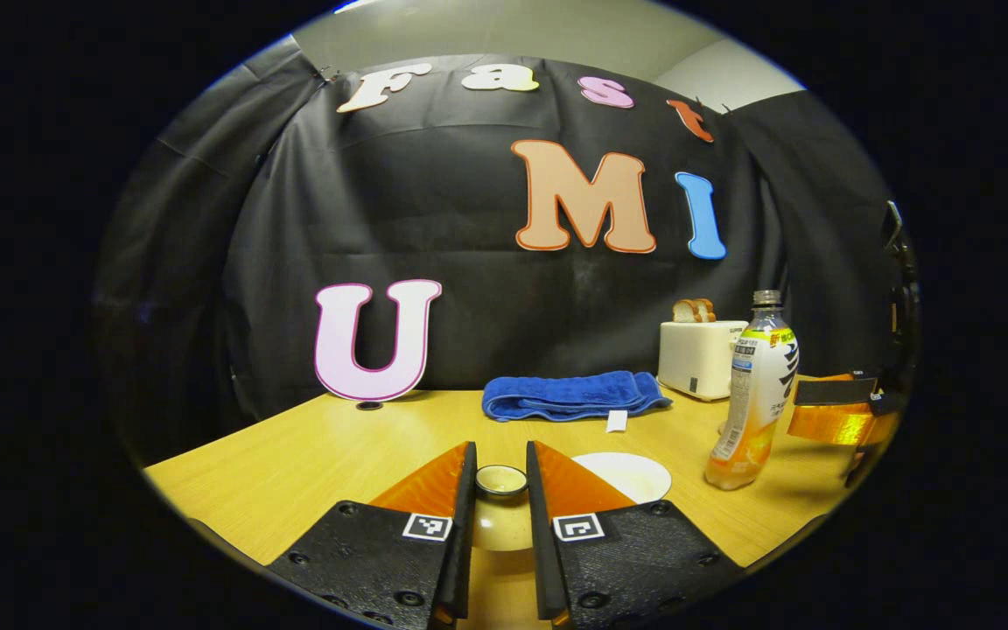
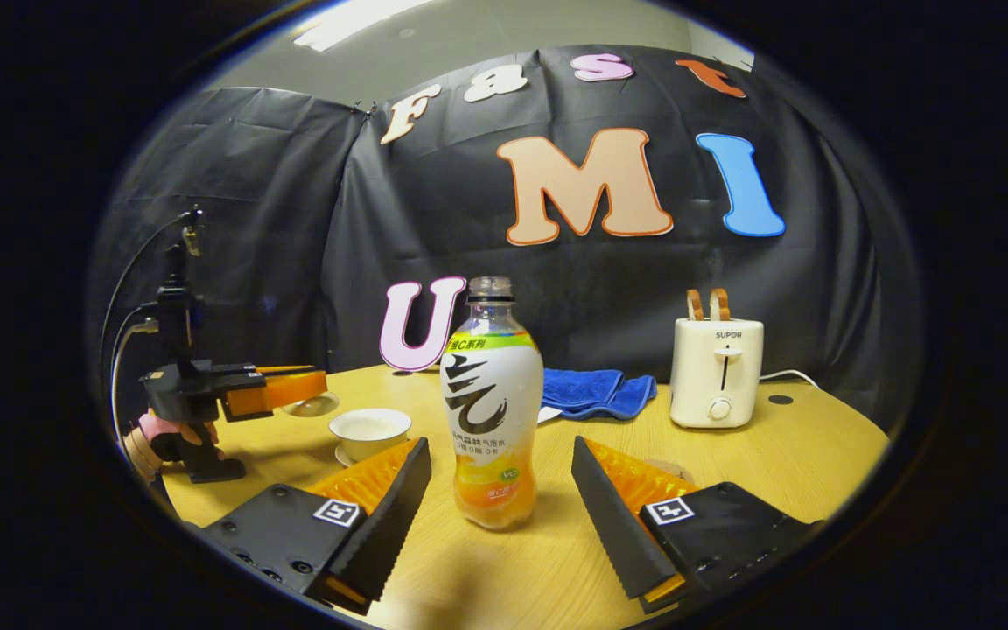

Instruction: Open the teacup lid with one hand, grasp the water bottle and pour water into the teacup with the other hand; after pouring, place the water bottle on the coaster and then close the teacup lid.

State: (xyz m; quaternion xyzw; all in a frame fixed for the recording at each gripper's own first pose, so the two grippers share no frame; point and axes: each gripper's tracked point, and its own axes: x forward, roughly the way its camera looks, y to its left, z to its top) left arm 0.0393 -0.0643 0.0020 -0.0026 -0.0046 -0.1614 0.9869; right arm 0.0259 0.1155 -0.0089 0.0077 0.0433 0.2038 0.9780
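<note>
Right gripper view: the water bottle [image 2: 491, 411] is seen upright on the table [image 2: 784, 455], squarely between the fingers of the right gripper [image 2: 500, 451]. These are spread wide, with a clear gap on each side and nothing gripped. Off to the left, the teacup [image 2: 370, 430] is shown uncovered on its saucer.

In the left gripper view, the left gripper [image 1: 500, 448] is closed narrowly on the knob of the teacup lid [image 1: 500, 523], and the lid is held up off the cup.

The bottle is a tall, waisted, smooth plastic shape with a glossy wrapped label. Orange liquid is gathered low in it and no cap can be made out on the neck. The cup and lid look glazed and slick, and the knob is small and round. The table is pale wood grain.

Risks from here, as judged: a high or off-centre squeeze could tip the slim bottle or buckle its soft wall, and liquid could be slopped from the open neck. A tilt started too early could miss the small cup. The knob could be let slip, given so little surface to hold. A round patch behind the right finger may be the coaster [image 2: 668, 470], but this cannot be told for certain.
</note>
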